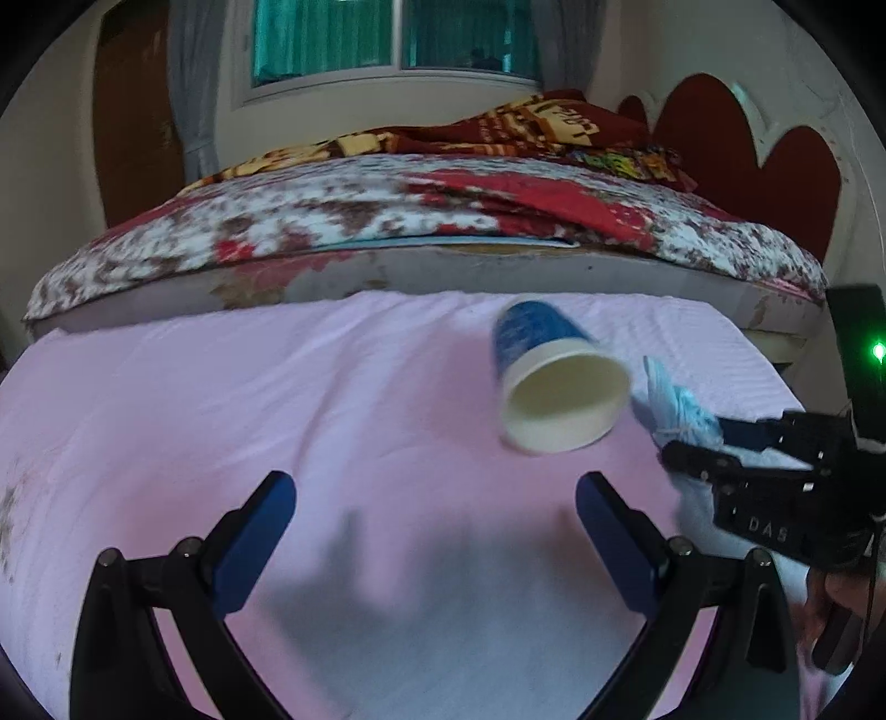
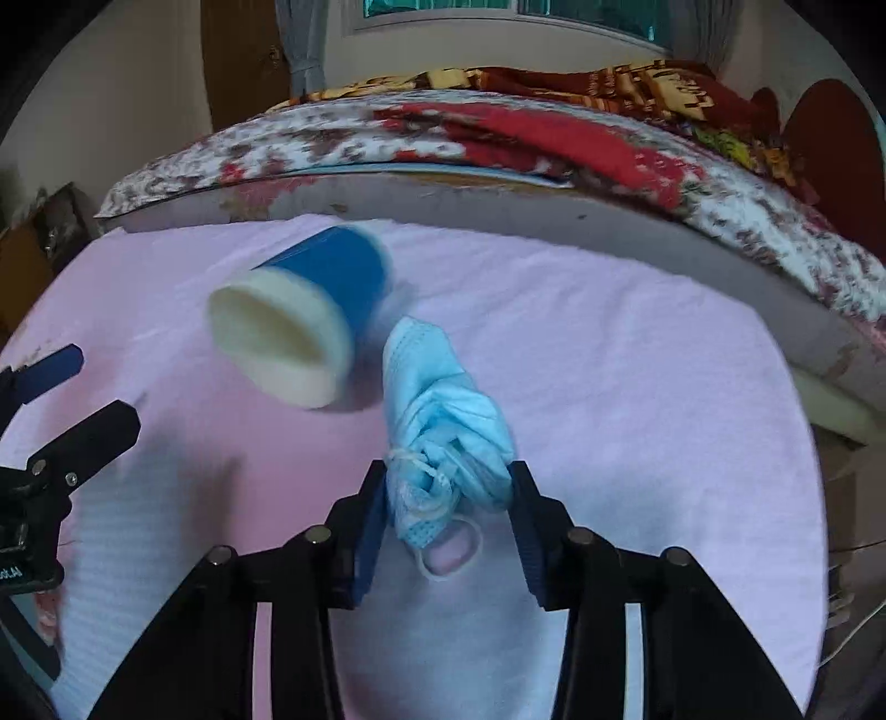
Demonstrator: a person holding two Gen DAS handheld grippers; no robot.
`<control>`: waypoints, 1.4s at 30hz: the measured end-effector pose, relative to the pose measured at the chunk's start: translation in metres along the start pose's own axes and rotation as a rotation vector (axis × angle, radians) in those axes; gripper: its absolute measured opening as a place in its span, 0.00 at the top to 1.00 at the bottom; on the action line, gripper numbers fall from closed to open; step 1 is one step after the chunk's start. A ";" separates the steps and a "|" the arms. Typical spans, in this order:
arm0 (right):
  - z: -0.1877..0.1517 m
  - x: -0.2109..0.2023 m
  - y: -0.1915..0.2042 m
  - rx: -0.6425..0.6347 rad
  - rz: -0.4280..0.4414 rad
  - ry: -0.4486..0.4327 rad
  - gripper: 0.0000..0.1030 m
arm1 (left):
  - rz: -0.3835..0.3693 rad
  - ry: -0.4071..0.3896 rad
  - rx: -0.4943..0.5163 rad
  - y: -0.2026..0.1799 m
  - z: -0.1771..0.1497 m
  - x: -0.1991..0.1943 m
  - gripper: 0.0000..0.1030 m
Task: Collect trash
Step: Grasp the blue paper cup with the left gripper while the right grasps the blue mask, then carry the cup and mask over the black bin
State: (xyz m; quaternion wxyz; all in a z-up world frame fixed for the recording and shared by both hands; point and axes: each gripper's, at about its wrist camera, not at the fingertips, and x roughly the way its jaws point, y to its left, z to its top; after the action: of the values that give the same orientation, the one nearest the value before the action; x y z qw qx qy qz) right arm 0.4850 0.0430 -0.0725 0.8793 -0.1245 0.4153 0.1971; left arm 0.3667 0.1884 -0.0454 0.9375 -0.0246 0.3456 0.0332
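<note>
Pink sheet [image 1: 221, 387] over counter; behind it a bed [image 1: 387, 221] with floral cover, red blanket [image 1: 526, 127], window [image 1: 387, 39].

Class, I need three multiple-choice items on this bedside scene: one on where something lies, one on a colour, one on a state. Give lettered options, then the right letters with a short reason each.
1. Where is the paper cup?
A. on the pink cloth
B. on the flowered bedspread
C. inside a bin

2. What colour is the cup's outside?
A. red
B. blue
C. green

3. How does the right claw stand?
A. wide open and empty
B. closed around the cup
C. closed on the crumpled face mask

Key: 1 A, the cup lies on its side on the cloth. 2 B, its wall is blue, its inside cream. 3 C, both pads press the mask's bunched end.
</note>
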 end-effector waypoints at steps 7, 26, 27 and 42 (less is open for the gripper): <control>0.003 -0.015 -0.051 0.087 -0.024 -0.028 0.57 | -0.027 0.013 0.014 -0.043 0.022 0.029 0.02; -0.027 -0.053 -0.052 0.118 0.021 -0.042 0.57 | -0.079 0.025 0.005 -0.039 0.007 0.006 0.49; -0.031 -0.061 -0.051 0.115 0.019 -0.051 0.57 | -0.093 0.023 0.005 -0.038 0.004 -0.003 0.49; -0.117 -0.203 -0.030 0.116 0.024 -0.158 0.57 | -0.149 -0.066 0.113 -0.077 -0.042 -0.126 0.49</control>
State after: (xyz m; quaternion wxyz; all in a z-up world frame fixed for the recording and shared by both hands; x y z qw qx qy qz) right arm 0.3015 -0.0779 0.0149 0.9125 -0.0523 0.3570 0.1926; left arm 0.2498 0.1031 0.0065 0.9481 0.0040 0.3130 -0.0555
